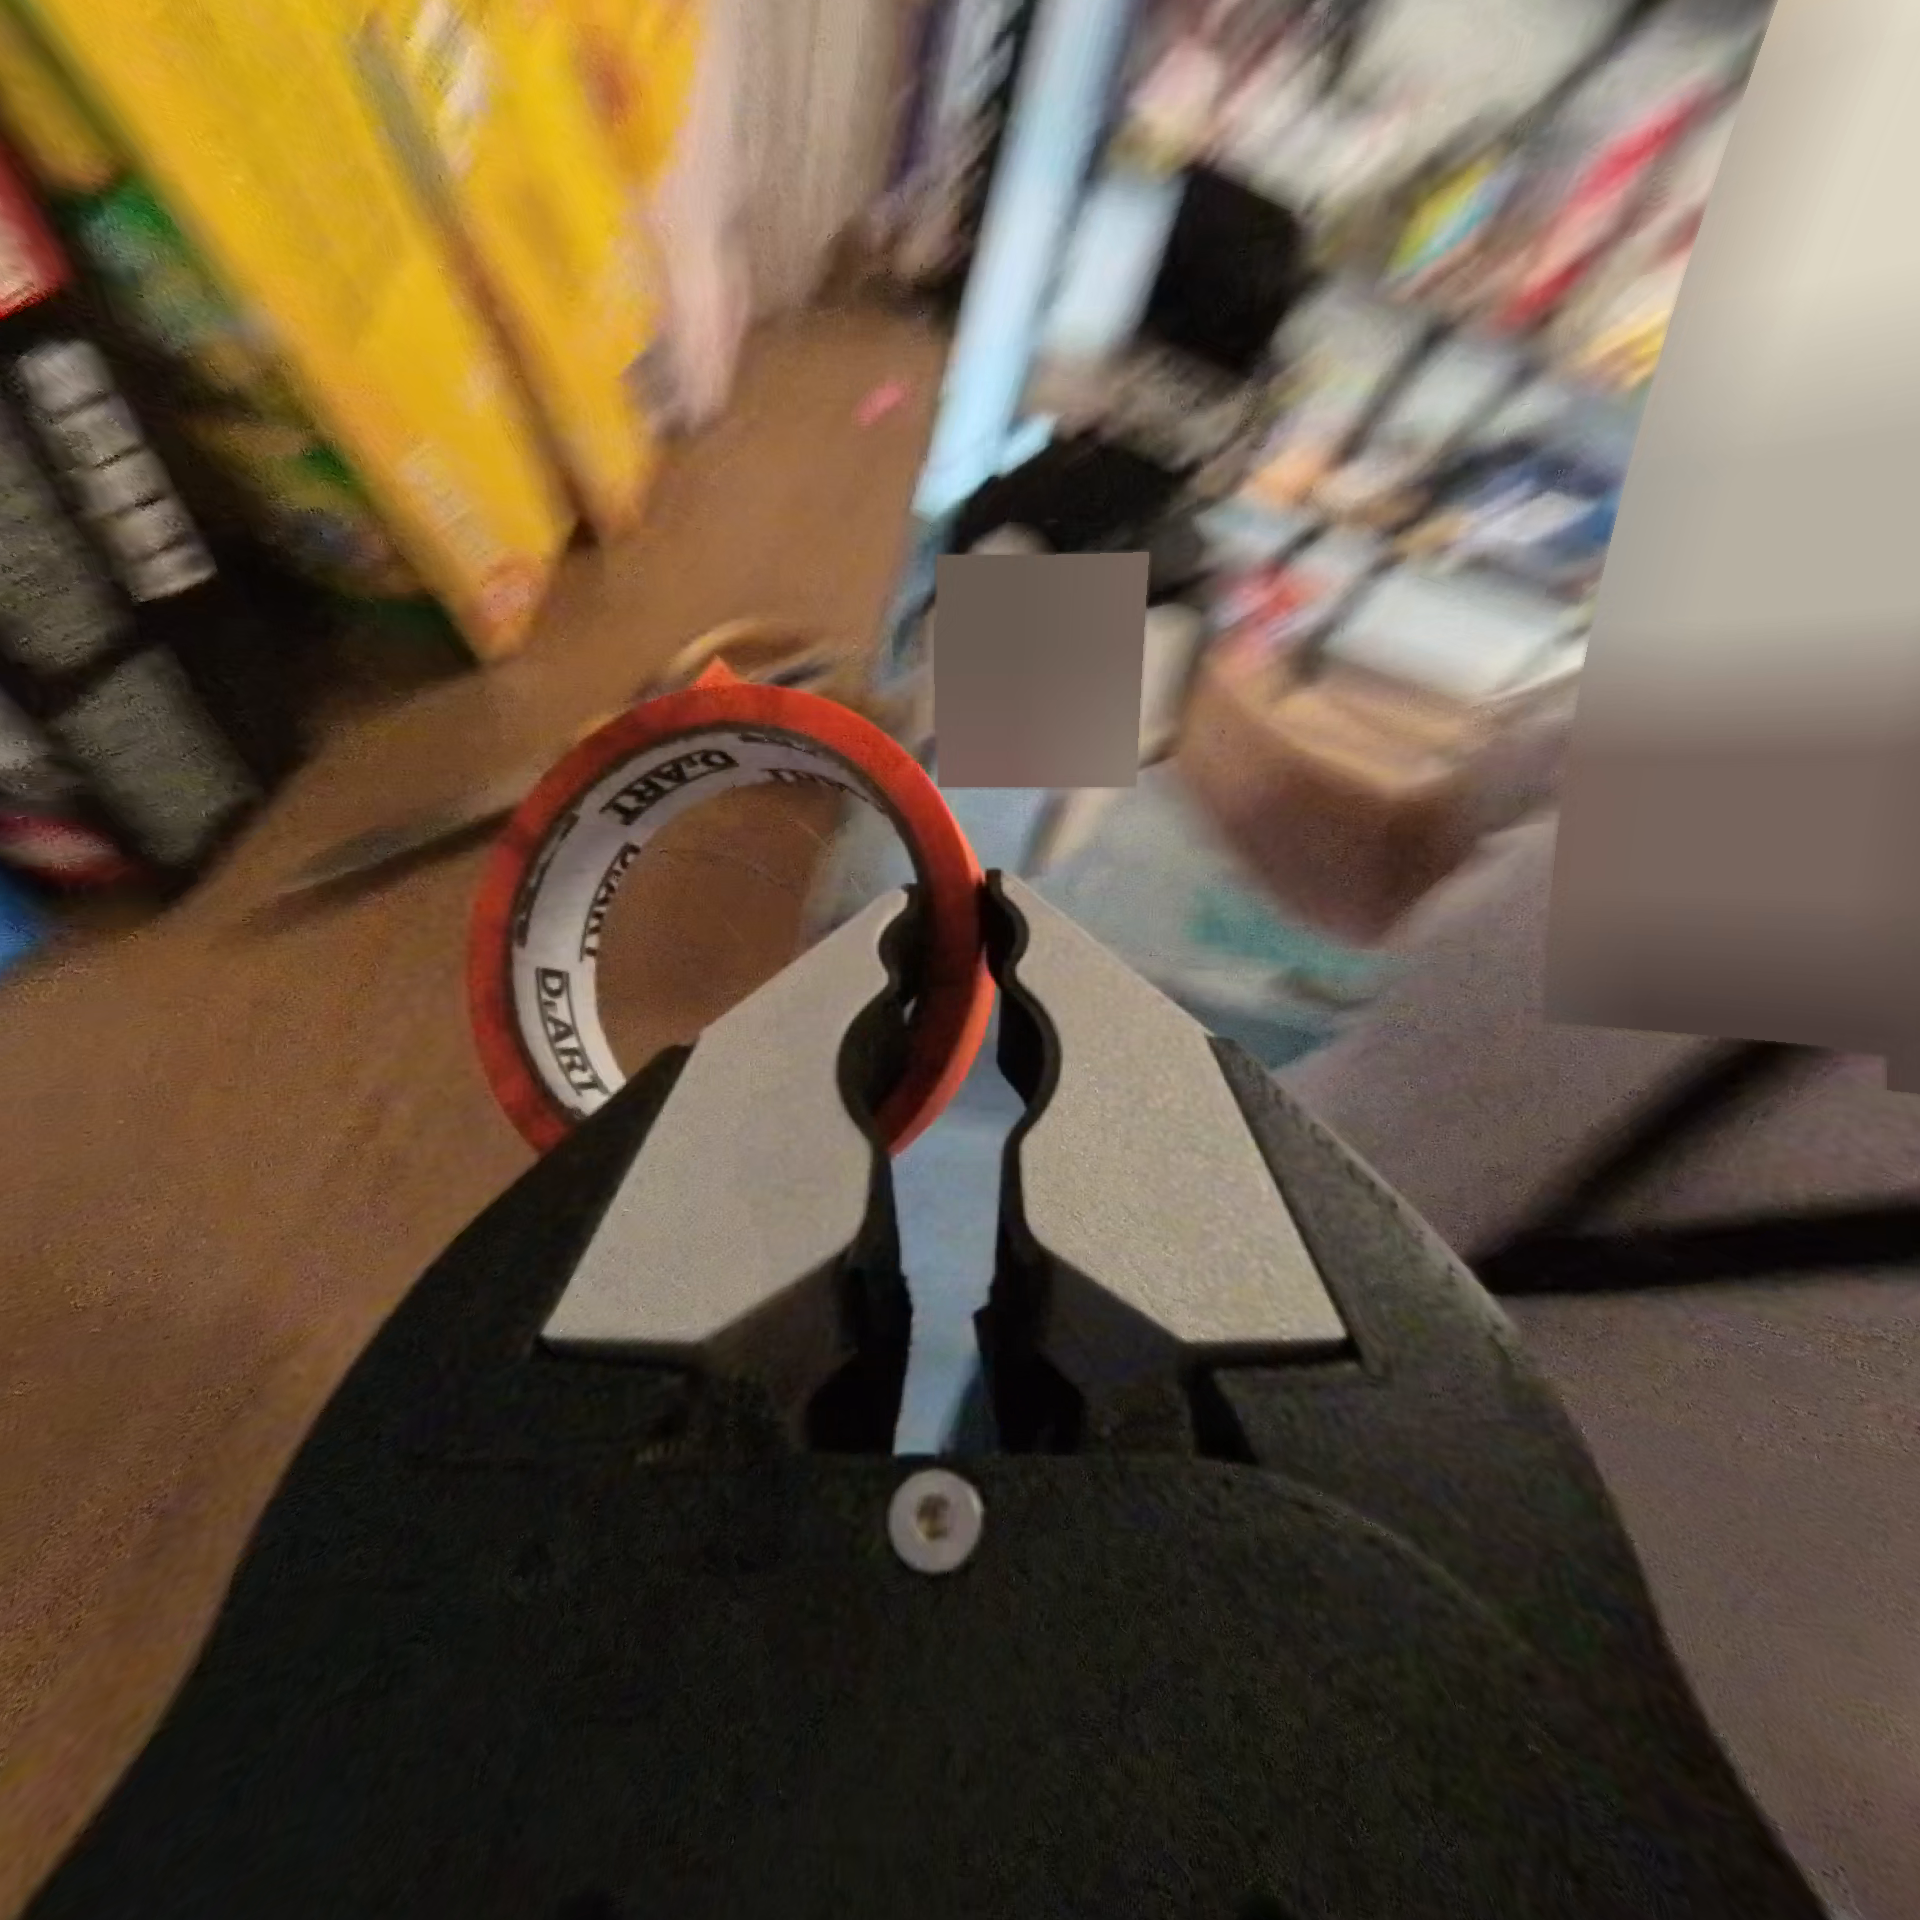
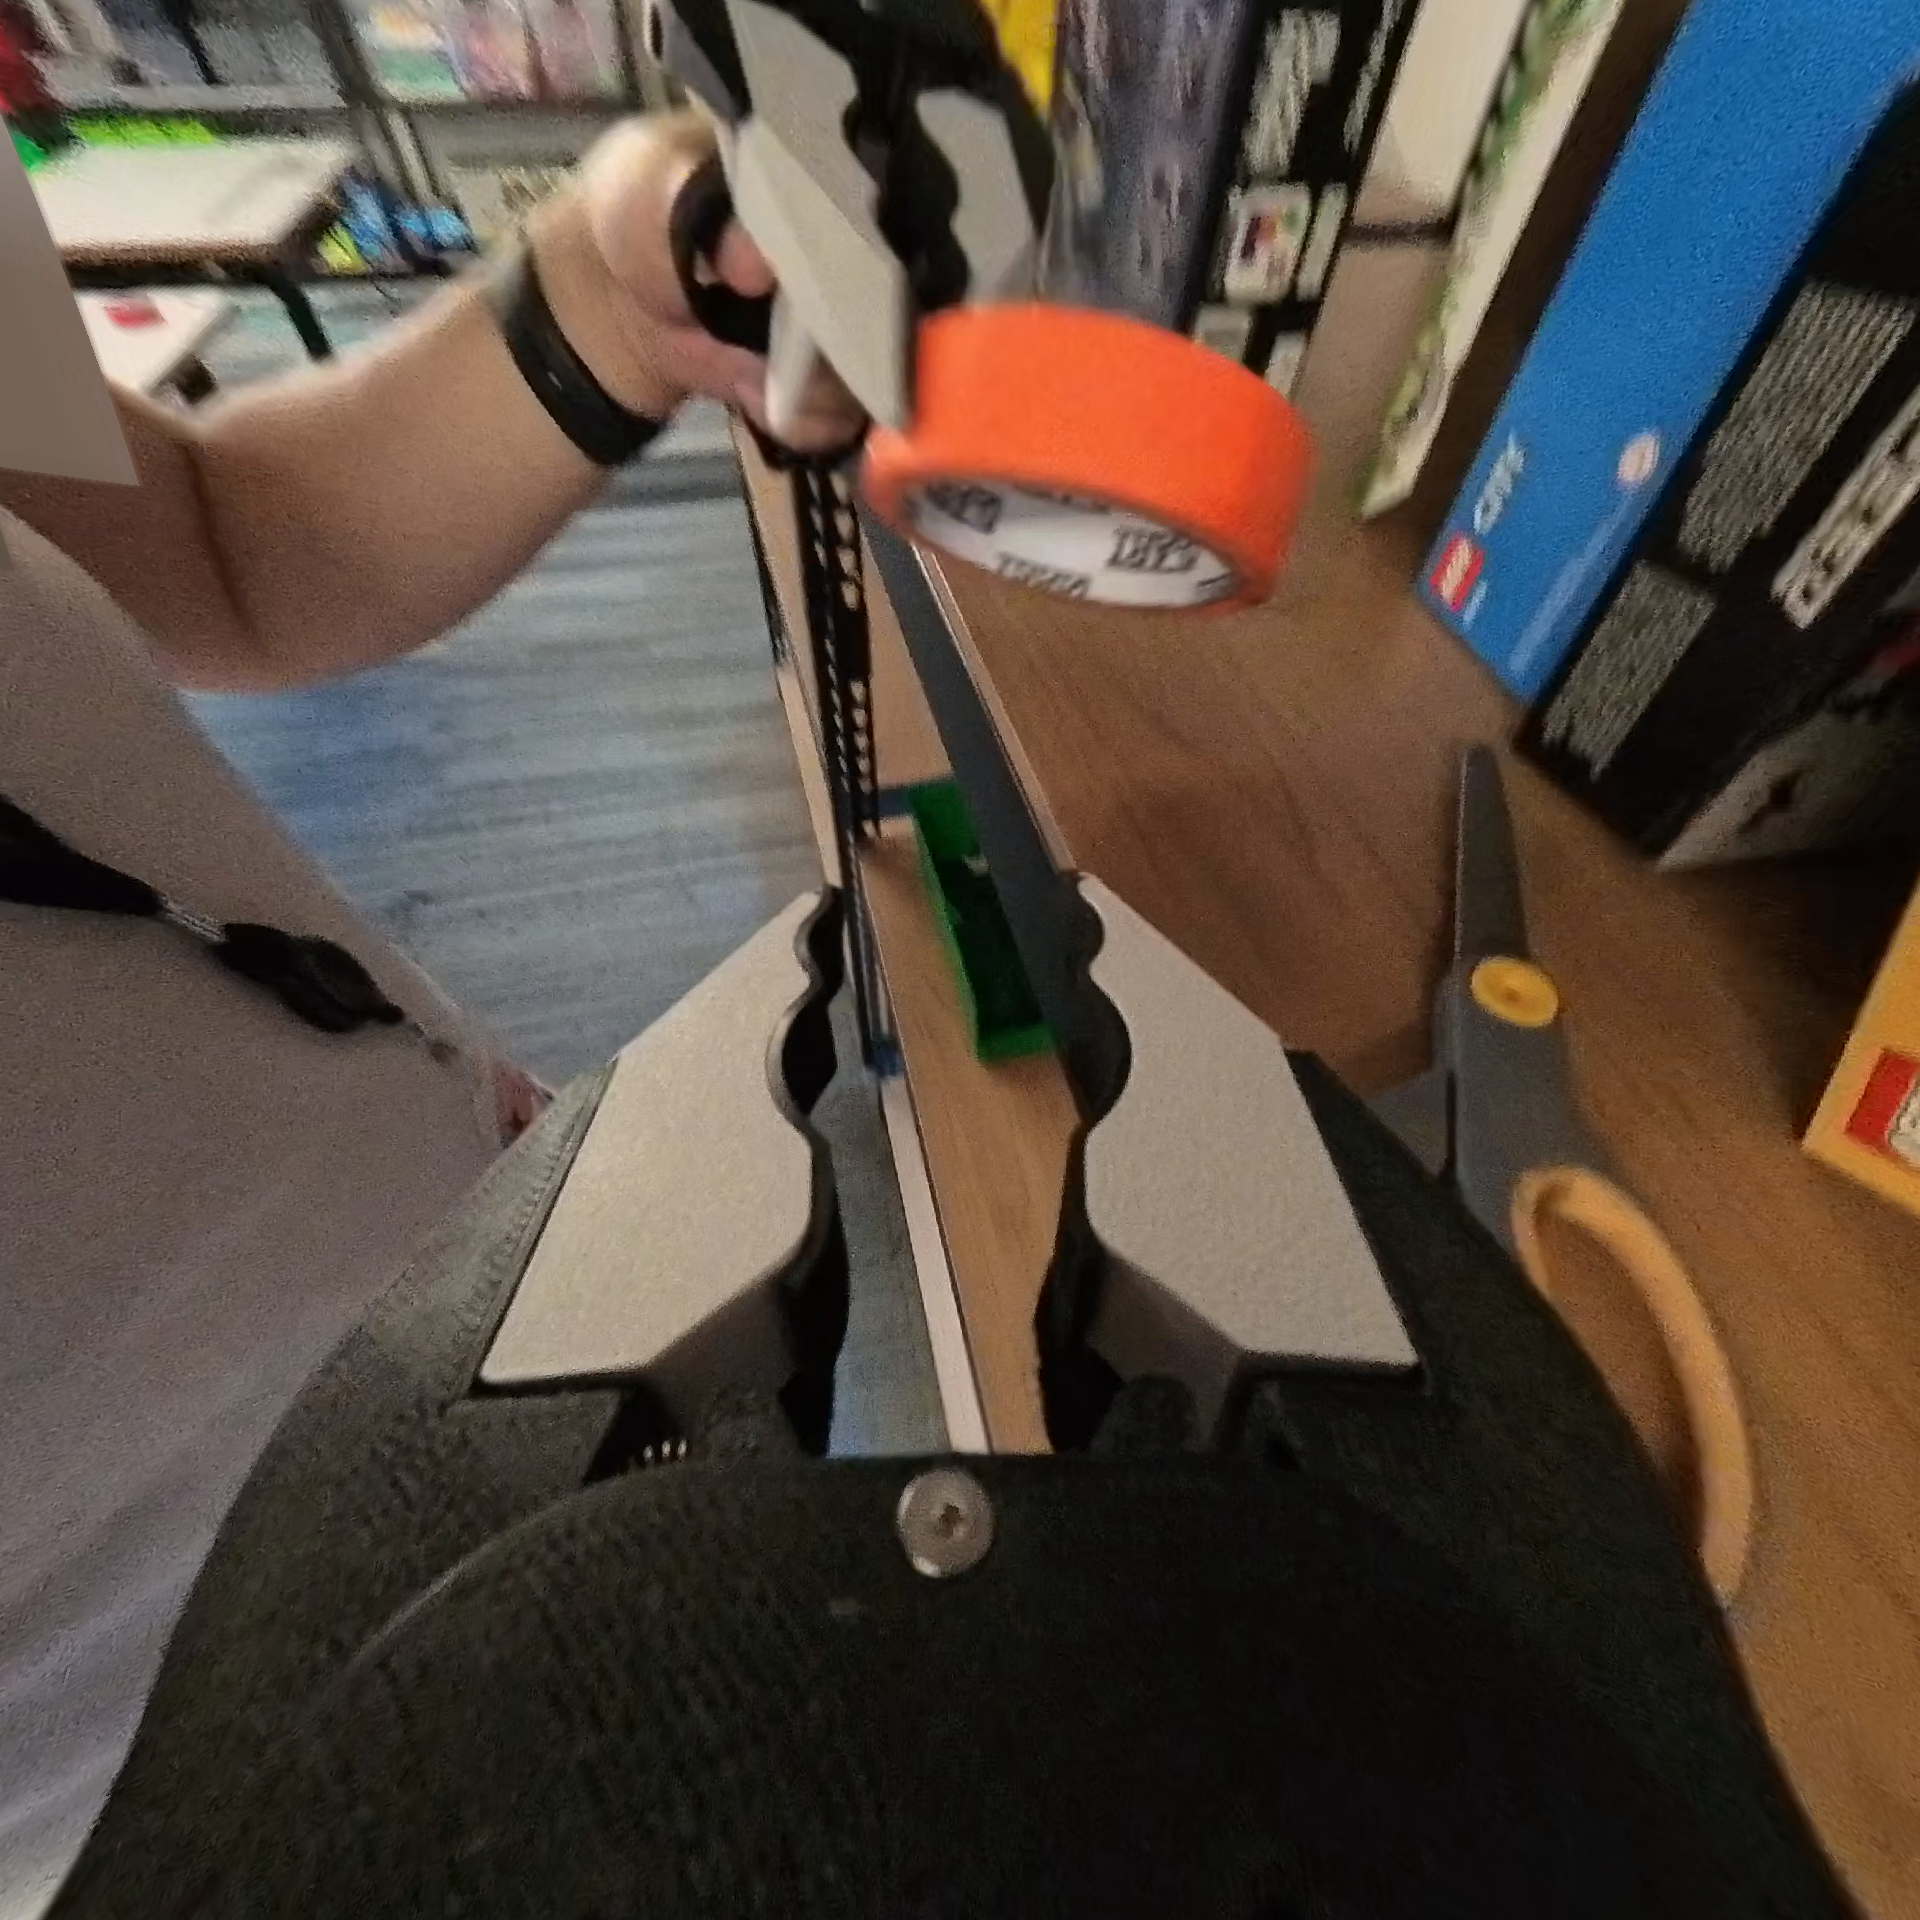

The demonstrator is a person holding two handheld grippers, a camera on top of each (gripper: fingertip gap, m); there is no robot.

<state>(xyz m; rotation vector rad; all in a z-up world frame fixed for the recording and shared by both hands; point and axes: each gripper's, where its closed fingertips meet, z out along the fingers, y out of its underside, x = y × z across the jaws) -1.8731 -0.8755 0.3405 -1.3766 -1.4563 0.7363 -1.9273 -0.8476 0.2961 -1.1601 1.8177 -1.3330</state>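
The left tongs (image 1: 948, 894) clench the wall of an orange tape roll (image 1: 727, 914), lifted clear above the brown surface (image 1: 312, 1195). The right tongs (image 2: 951, 914) are released; scissors (image 2: 1496, 997) lie at their 3 o'clock.

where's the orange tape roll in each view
Left wrist view: orange tape roll just left of centre, its wall pinched at the tips of the left hand-held gripper.
Right wrist view: upper centre, hanging from the same gripper, which comes down from the top edge, above the wooden table.
Shared landmark: the wooden table, and the scissors lying on it.
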